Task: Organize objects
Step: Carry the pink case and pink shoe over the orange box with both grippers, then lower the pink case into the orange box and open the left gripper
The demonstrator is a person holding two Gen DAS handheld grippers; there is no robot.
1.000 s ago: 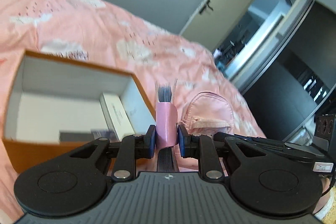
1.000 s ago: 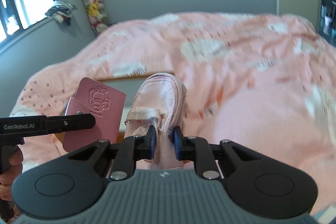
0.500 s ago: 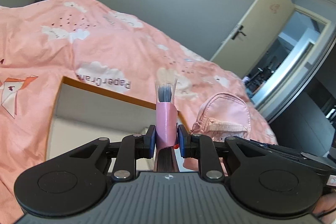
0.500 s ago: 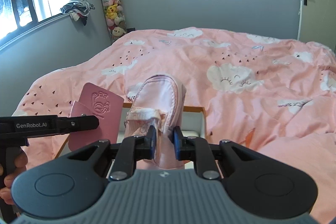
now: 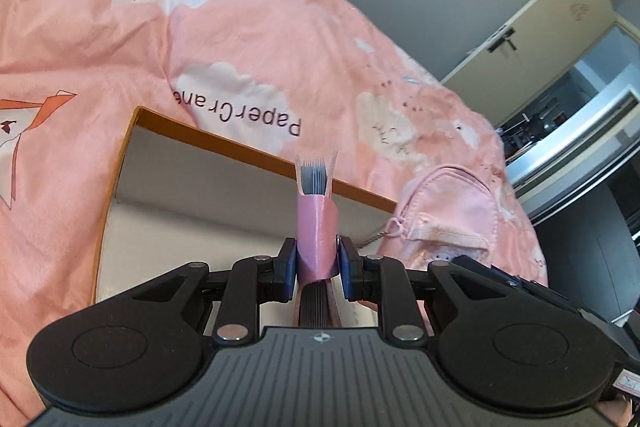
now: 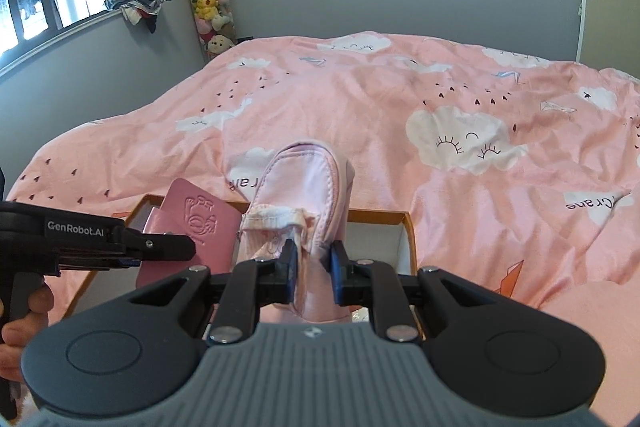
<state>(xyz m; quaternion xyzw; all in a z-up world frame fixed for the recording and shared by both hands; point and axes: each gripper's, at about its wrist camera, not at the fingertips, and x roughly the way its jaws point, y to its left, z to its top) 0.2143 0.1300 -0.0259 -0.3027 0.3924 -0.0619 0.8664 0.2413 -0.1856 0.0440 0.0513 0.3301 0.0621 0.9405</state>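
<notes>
The left hand-held gripper (image 5: 318, 265) pinches a pink embossed card holder (image 5: 316, 239) above the orange-rimmed open cardboard box (image 5: 240, 143). Beside it, over the same box, the right hand-held gripper (image 6: 314, 265) clamps a small pink fabric pouch (image 6: 304, 187).

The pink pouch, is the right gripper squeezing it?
Touching. In the right wrist view, the right gripper has both fingers pressed against the sides of the pink pouch, with no gap, holding it above the box.

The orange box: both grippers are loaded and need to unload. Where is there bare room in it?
The orange box shows bare white floor along its left wall and far wall. Its right side is crowded: the pink card holder and the pink pouch hang over it. Outside, the pink duvet lies bare right of the box.
</notes>
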